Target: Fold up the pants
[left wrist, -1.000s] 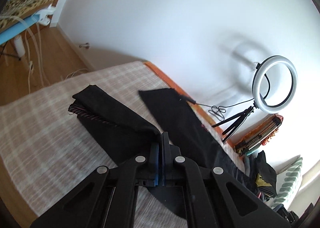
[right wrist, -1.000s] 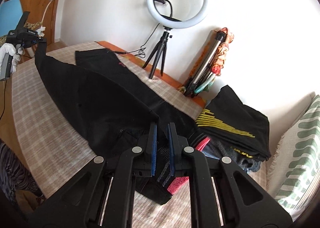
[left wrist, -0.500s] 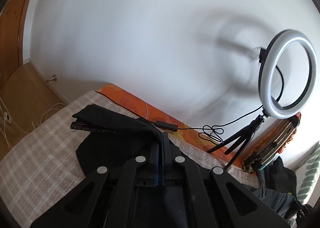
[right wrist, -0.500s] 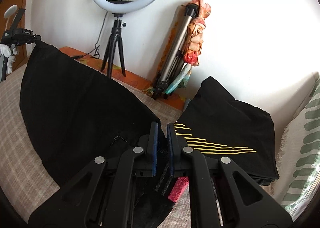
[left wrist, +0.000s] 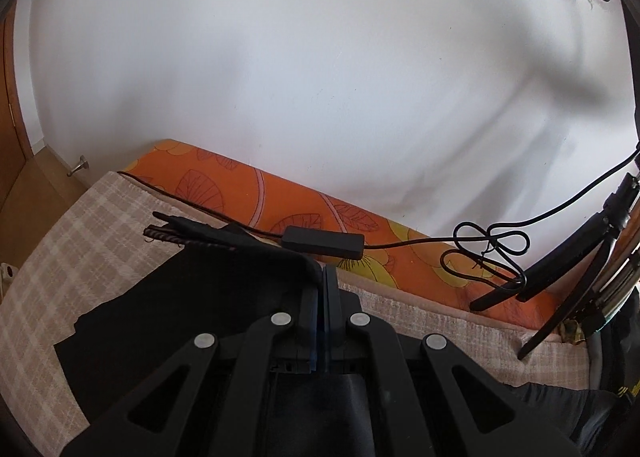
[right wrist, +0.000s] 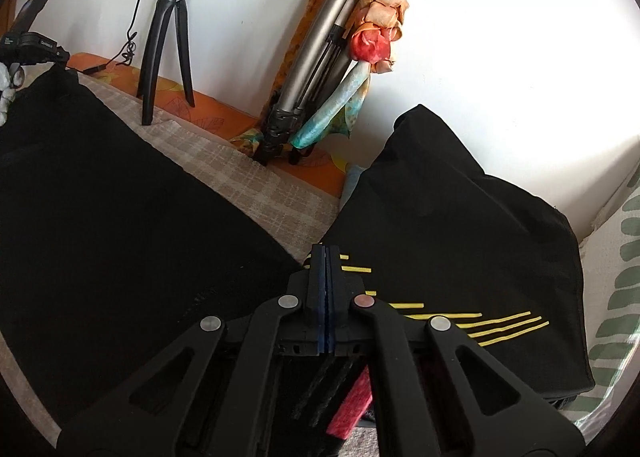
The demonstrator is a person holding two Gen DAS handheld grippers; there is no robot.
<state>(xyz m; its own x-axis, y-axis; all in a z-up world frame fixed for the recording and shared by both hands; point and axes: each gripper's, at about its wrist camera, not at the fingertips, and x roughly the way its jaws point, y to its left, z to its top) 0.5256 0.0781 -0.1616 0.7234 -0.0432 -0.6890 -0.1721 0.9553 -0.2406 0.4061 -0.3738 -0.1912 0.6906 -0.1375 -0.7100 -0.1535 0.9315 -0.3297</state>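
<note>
The black pants (right wrist: 120, 241) lie draped over the checked bed cover (left wrist: 72, 241), soft and limp, so they will sag and crease wherever unsupported; hems and waistband give the firmest hold. The left gripper (left wrist: 323, 277) has its fingers pressed together on a fold of the cloth, which spreads toward 8 o'clock in its view. The right gripper (right wrist: 325, 257) shows fingers shut, probably pinching the waist below. Room is tight: the black tripod (right wrist: 168, 37) at 11 o'clock, a folded black garment (right wrist: 460, 217) at 2 o'clock.
</note>
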